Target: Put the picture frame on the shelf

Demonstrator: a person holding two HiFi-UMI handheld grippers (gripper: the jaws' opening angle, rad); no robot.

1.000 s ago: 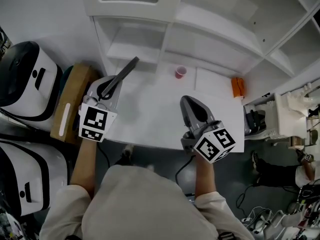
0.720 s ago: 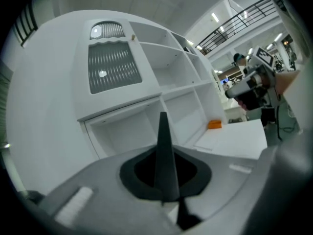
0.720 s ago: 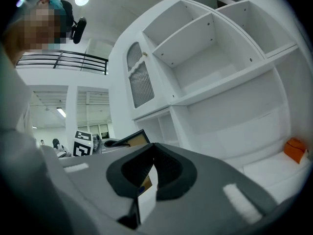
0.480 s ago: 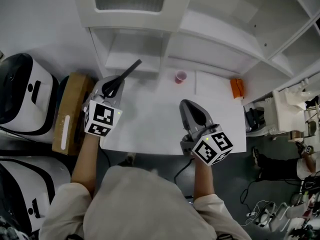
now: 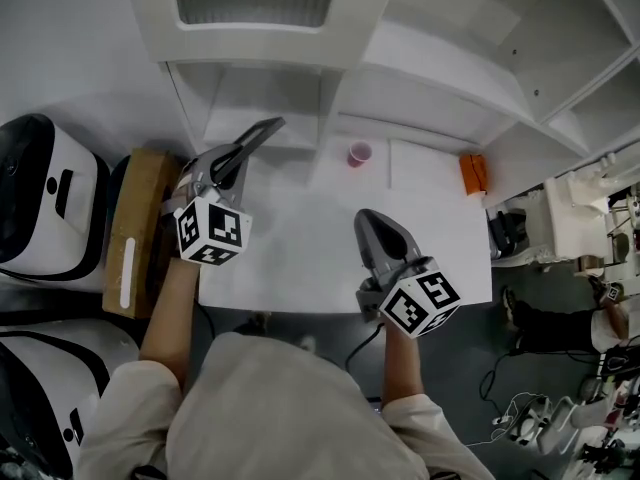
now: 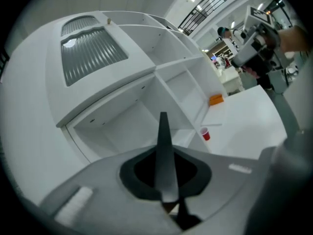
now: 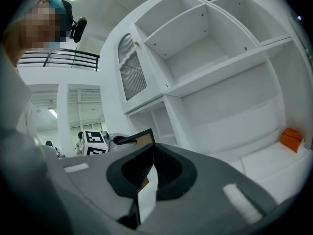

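Note:
The picture frame [image 5: 258, 136] is a thin dark bar seen edge-on, jutting from my left gripper [image 5: 232, 160] toward the low left compartment of the white shelf unit [image 5: 262, 96]. In the left gripper view the frame [image 6: 163, 151] stands upright between the jaws of my left gripper [image 6: 169, 196], which is shut on it. The right gripper view shows the frame's tan face [image 7: 136, 140] beside the left gripper's marker cube [image 7: 94, 142]. My right gripper [image 5: 372, 220] hovers over the white table [image 5: 300, 238], shut, with nothing seen in it.
A small red cup [image 5: 359, 154] stands on the table near the shelf foot, and an orange object [image 5: 474, 173] lies at the right. A cardboard box [image 5: 135, 223] and white machines [image 5: 45, 193] stand left of the table. A person's legs and cables are at the lower right.
My left gripper has carried the frame forward and rightward toward the shelf opening and rolled a little. My right gripper has drifted slightly back toward the table's near edge.

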